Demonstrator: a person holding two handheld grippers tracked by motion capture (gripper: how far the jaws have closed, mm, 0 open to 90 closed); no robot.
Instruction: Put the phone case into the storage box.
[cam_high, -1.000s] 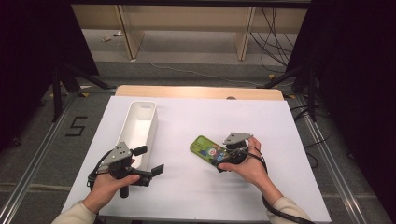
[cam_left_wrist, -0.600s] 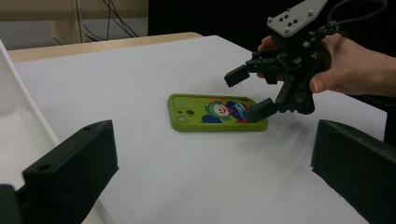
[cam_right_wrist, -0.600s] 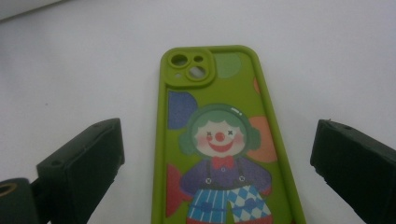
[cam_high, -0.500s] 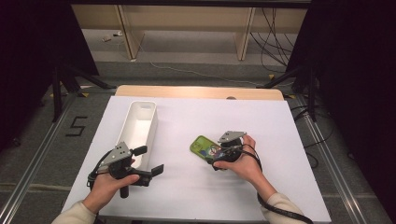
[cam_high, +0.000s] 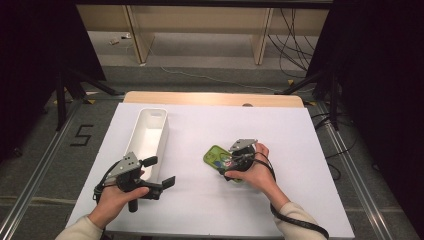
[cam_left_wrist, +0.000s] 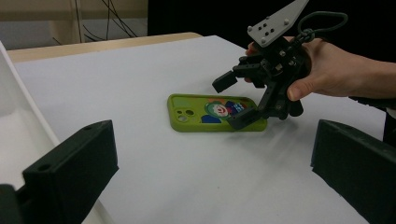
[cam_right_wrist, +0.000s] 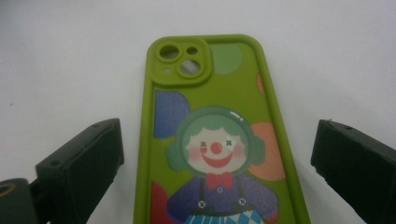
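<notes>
On the white table (cam_high: 300, 150) in the high view, a green phone case (cam_high: 216, 155) is seen lying flat right of a white bin (cam_high: 150, 132); the right gripper (cam_high: 231, 161) is poised at its near end, the left gripper (cam_high: 159, 172) is parked beside the bin.

From the left gripper view, its own jaws are spread wide, empty; the right gripper (cam_left_wrist: 240, 100) is seen straddling the case (cam_left_wrist: 201, 112), not clamped.

From the right gripper view, jaws are wide open either side of the case (cam_right_wrist: 215, 140). Grasp judged not yet made; pickup and placing are left.
</notes>
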